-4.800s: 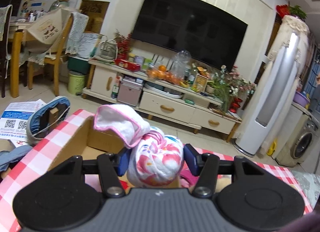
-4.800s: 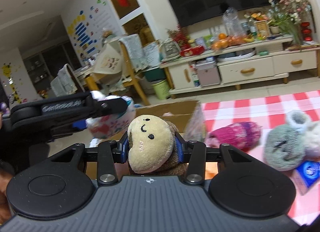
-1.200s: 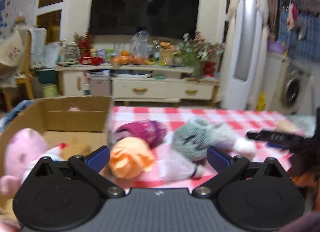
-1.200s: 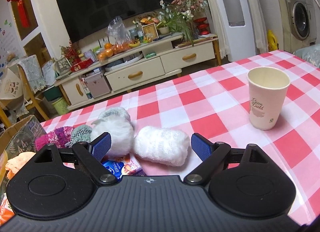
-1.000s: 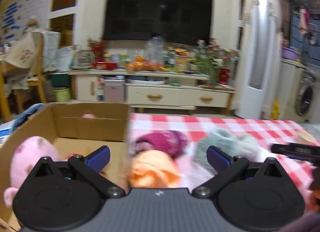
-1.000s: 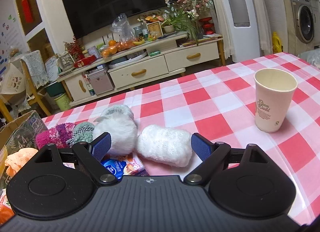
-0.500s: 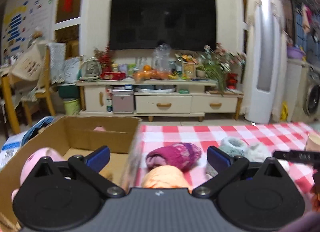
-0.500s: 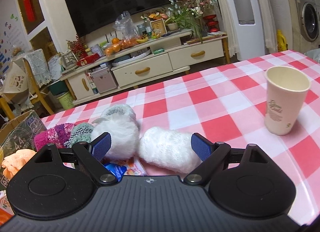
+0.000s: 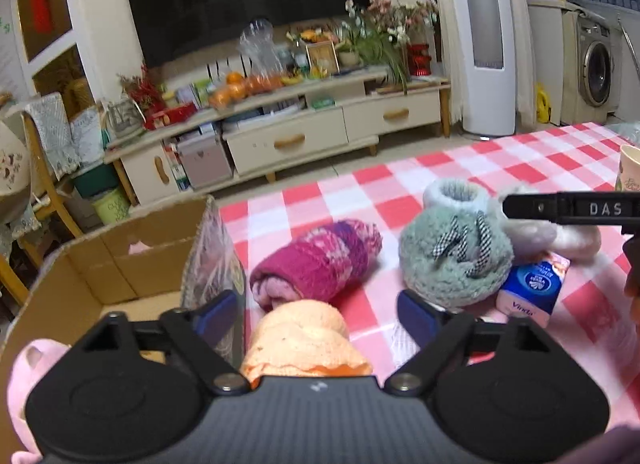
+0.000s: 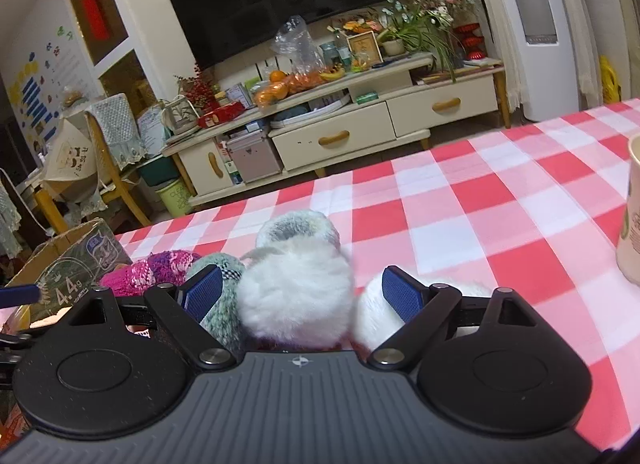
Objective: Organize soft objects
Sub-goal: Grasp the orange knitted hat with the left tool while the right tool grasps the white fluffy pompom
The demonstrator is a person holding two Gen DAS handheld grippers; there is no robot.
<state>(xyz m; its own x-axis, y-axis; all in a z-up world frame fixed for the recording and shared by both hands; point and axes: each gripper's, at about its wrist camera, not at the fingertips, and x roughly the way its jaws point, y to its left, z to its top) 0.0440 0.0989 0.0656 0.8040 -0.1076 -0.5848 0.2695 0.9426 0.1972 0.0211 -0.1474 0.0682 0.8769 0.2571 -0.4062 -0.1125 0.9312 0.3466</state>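
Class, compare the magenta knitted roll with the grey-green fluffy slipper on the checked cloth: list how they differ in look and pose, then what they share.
1. The magenta knitted roll is pink-purple yarn; the grey-green fluffy slipper is fleecy with a checked bow.
2. The roll lies on its side as a closed bundle; the slipper sits with its round opening up.
3. The roll lies nearer the cardboard box.

Both are soft and rest on the checked cloth, ungripped.

Lying on the red-and-white checked tablecloth [image 9: 472, 168]: cardboard box [image 9: 120, 256] sitting at the left edge, magenta knit roll [image 9: 316, 264] resting just right of the box, orange knit piece [image 9: 304, 340] nearer, green fleece bootie [image 9: 452, 260] further right, blue tissue pack [image 9: 532, 288] touching it, paper cup [image 10: 631, 212] standing well apart.
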